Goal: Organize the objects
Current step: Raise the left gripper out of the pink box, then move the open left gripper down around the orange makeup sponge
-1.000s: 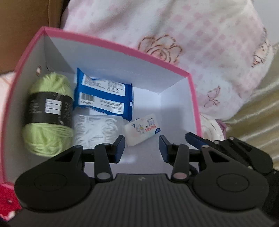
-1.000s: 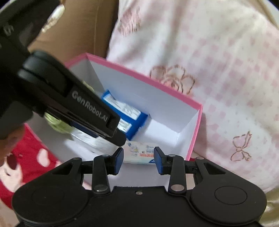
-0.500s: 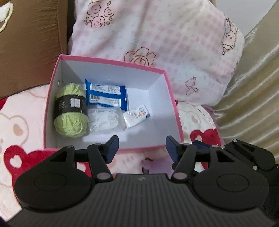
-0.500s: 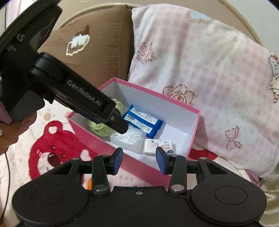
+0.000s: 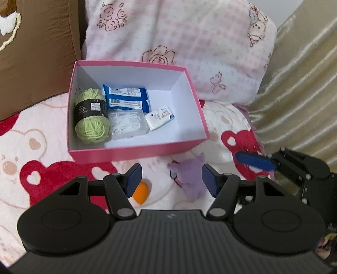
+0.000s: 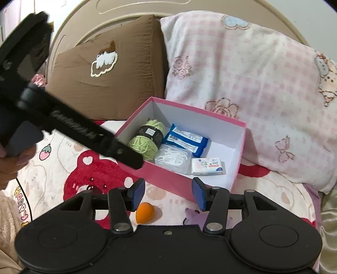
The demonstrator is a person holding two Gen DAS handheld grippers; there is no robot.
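Pink box (image 5: 134, 150) with white inside sits on the bear-print blanket (image 5: 42, 130), open top, pushed up near the pillows. Inside, left to right: green yarn ball (image 5: 91, 118) with black label, clear case of white picks (image 5: 127, 123) with a blue wipes pack (image 5: 126, 98) behind it, small white tissue pack (image 5: 161, 117) lying skewed; right part of the box floor bare. Orange egg-shaped sponge (image 6: 144, 212) lies loose on the blanket just in front of the box, near a purple print. My left gripper (image 5: 170, 182) hangs above the blanket short of the box, jaws opening, nothing between them. My right gripper (image 6: 168, 194) likewise, jaws opening, empty, box front wall seen through the gap. Pink checked pillow (image 6: 252, 88) behind and right of the box, brown pillow (image 6: 109, 80) behind left. Right view only: left gripper's black body crossing the frame and covering the box's near-left corner, my hand (image 6: 12, 164) on its handle, the headboard (image 6: 147, 8). Left view only: gold curtain-like fabric (image 5: 299, 88) at right, one blue finger of the right gripper poking in at the right edge.
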